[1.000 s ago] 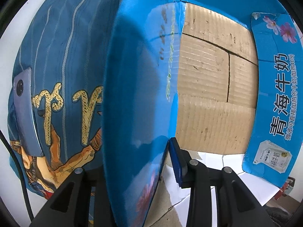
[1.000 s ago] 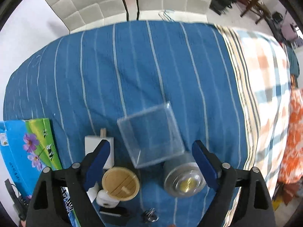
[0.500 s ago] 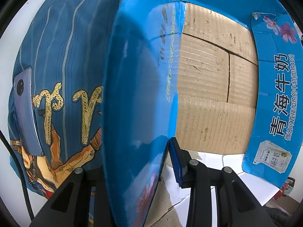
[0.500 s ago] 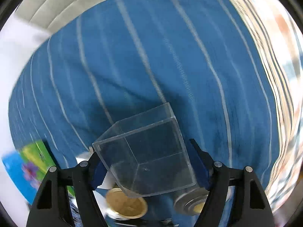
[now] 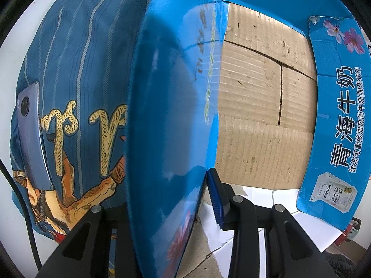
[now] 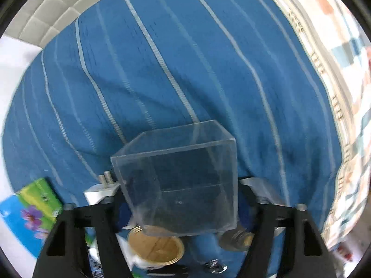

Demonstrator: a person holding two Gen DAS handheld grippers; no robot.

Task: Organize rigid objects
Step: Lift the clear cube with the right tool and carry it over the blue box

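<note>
In the left wrist view my left gripper (image 5: 176,199) is shut on the tall side flap of a blue milk carton (image 5: 167,115), with the brown cardboard inside (image 5: 255,115) to its right. One blue pad (image 5: 214,192) presses the flap; the other finger is hidden behind it. In the right wrist view a clear plastic cube box (image 6: 180,180) stands between the fingers of my right gripper (image 6: 180,210). Its jaws are closing and the pads meet the cube's two side walls. The cube rests on a blue striped cloth (image 6: 162,69).
Under and behind the cube lie a gold-lidded jar (image 6: 155,246), a silver can (image 6: 234,241), a white plug (image 6: 99,190) and a metal ring (image 6: 214,266). The carton's corner (image 6: 30,213) is at the lower left. A phone (image 5: 32,136) lies left of the carton.
My right gripper came down over the clear cube, rolled a little, and its fingers narrowed onto the cube's sides. The left gripper kept its hold on the flap without moving.
</note>
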